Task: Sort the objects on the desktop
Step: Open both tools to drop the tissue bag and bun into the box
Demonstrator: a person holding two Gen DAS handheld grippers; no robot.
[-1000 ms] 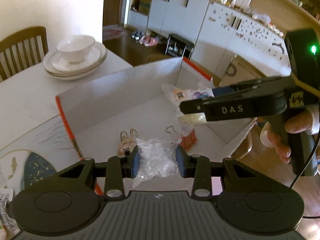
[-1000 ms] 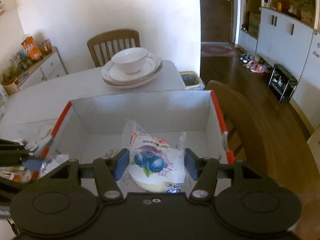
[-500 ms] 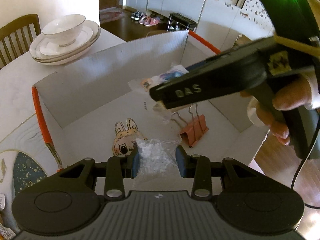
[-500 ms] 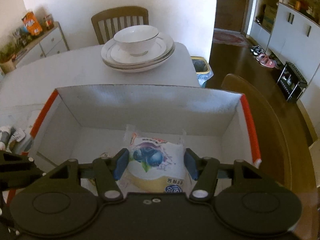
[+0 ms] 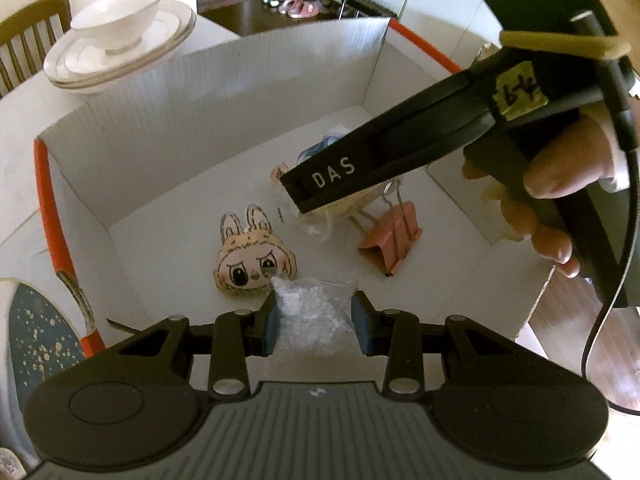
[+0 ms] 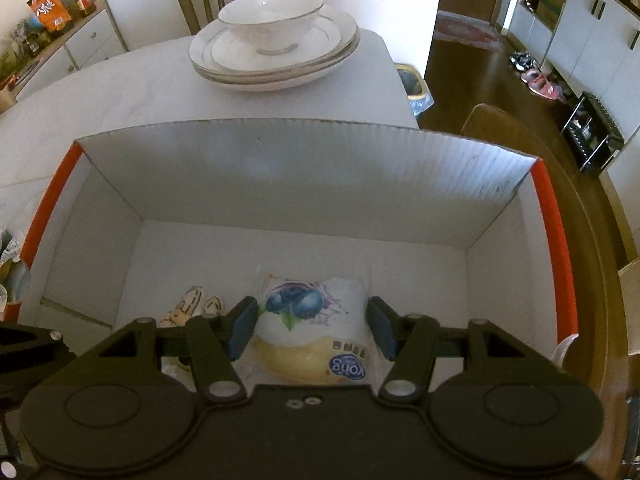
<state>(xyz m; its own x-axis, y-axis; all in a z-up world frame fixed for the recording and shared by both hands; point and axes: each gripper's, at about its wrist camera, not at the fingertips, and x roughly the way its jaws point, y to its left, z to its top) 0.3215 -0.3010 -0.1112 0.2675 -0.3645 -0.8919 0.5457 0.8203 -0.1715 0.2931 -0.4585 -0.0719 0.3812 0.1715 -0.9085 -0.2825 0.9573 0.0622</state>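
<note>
Pinching a small clear bag of white beads (image 5: 310, 310), the left gripper (image 5: 316, 322) has its pads on both sides of it, low over the white cardboard box (image 5: 224, 92). The right gripper (image 6: 312, 328) is clamped on a blueberry bread packet (image 6: 310, 320), also inside the box. Both look light and squishy to me. The film is probably slippery, so grab the bulk, not the loose edges, and don't crush the bread. Already on the box floor: a bunny-face plush (image 5: 252, 258) and a pink binder clip (image 5: 394, 236). Stacked plates with a bowl (image 6: 276, 36) sit behind the box.
</note>
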